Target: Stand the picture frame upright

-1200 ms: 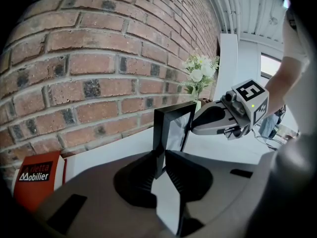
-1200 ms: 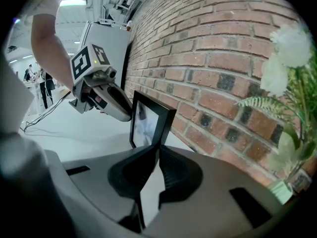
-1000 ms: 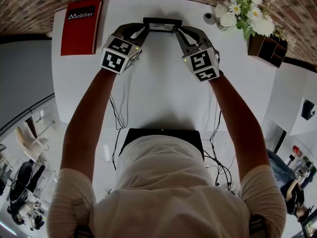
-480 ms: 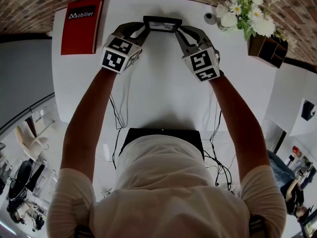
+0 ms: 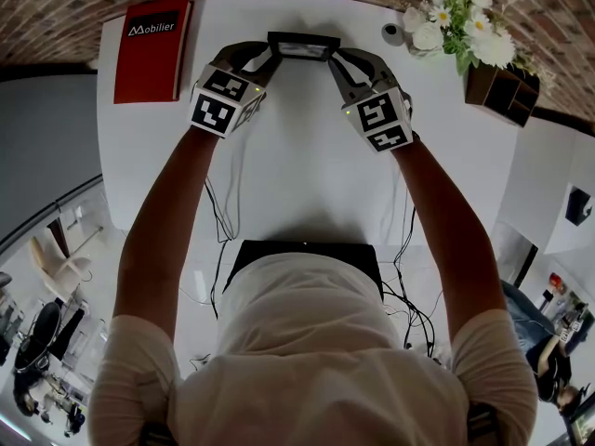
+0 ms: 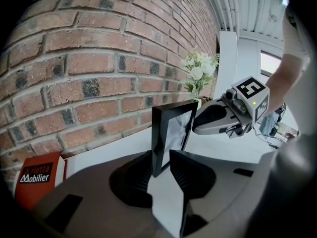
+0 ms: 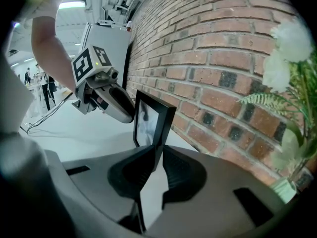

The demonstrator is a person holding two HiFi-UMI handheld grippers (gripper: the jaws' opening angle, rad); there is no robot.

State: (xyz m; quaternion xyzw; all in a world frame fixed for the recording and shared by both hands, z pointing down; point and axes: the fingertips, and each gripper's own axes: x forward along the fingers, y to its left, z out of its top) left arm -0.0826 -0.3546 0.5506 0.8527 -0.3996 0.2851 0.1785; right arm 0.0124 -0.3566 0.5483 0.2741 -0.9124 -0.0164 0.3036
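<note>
A black picture frame (image 5: 304, 45) stands upright on the far edge of the white table (image 5: 297, 175), close to the brick wall. My left gripper (image 5: 270, 52) is at its left end. In the left gripper view the frame (image 6: 171, 133) sits between the jaws of the left gripper (image 6: 161, 160), which have just been opening, and a gap shows on the right side. My right gripper (image 5: 333, 56) is at the right end. In the right gripper view its jaws (image 7: 158, 155) press on the frame's edge (image 7: 152, 125).
A red book (image 5: 149, 49) lies at the table's far left. A small grey round object (image 5: 393, 33), white flowers (image 5: 460, 17) and a wooden box (image 5: 502, 91) stand at the far right. The brick wall (image 6: 99, 58) runs right behind the frame.
</note>
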